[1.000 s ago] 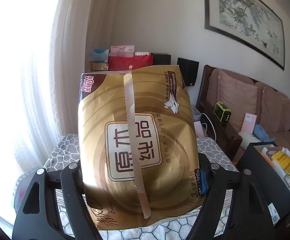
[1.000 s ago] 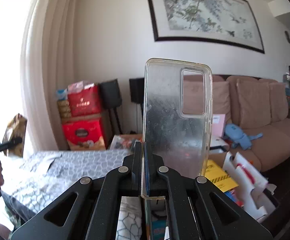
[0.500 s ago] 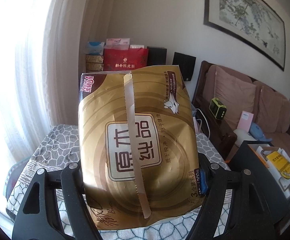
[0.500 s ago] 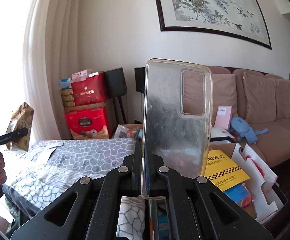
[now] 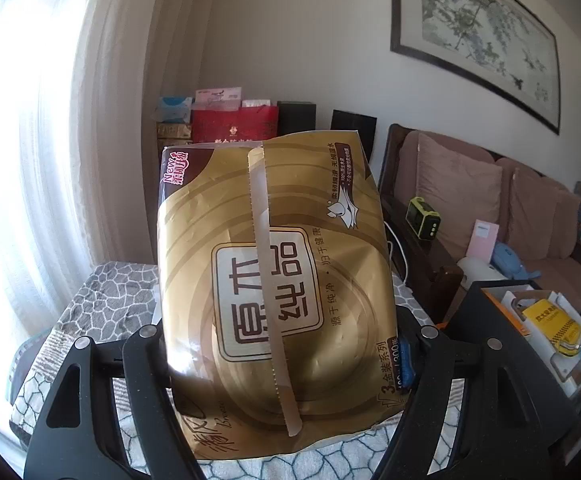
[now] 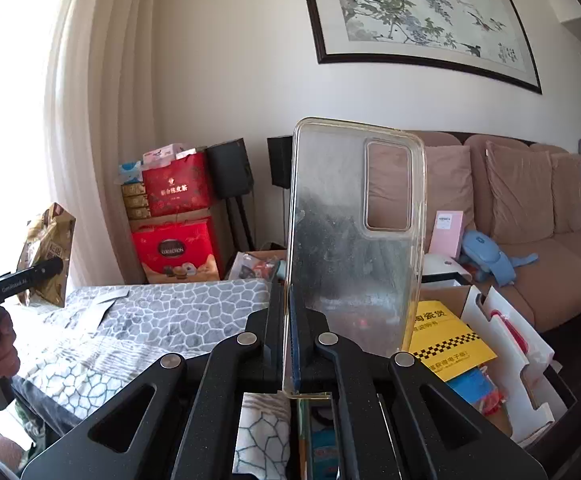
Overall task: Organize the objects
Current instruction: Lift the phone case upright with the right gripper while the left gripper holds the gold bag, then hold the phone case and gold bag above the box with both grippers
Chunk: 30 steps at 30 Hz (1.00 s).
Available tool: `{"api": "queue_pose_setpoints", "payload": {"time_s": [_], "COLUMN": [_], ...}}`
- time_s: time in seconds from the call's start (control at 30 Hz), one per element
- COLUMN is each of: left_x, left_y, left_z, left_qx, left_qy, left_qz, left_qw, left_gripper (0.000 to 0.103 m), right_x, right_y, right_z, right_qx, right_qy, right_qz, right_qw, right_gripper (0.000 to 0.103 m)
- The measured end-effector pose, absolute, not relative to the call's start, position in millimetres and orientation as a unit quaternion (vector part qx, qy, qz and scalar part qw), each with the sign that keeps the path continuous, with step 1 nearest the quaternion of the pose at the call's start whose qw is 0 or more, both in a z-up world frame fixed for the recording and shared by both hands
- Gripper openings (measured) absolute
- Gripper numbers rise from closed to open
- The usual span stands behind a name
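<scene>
Above patterned cloth [image 5: 102,304], left gripper [image 5: 286,344] clamps tissue pack [image 5: 274,280]; right gripper [image 6: 295,344] pinches phone case [image 6: 354,240].

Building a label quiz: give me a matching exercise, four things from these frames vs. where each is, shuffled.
Things:
1. gold tissue pack
2. clear phone case
3. framed painting
4. blue plush toy

Places:
A. on the brown sofa
B. clamped in the right tongs
C. on the wall
D. clamped in the left tongs

Pairs: 1-D, 2-B, 3-C, 4-A
</scene>
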State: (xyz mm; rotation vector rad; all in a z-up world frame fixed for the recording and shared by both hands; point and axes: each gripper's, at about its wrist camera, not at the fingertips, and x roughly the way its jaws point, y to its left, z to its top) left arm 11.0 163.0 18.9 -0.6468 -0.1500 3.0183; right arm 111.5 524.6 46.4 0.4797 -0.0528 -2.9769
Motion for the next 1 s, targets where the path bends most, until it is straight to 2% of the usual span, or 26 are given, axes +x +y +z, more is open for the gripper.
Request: {"api": "queue_pose_setpoints", "payload": {"time_s": [1.0], "left_x": [9], "left_y": [206], "left_z": [34], "left_qx": [-0.203], "left_qy": [-0.026], "left_qz": [0.976], "left_qw": [0.068], "left_gripper": [0.073], "right_x": [119], "right_y": [547], "right_z": [55], "right_qx": [0.161], "right_qy": [-0.04], "right_qz": [-0.985], "right_qw": [0.046], "right_gripper": [0.001]}}
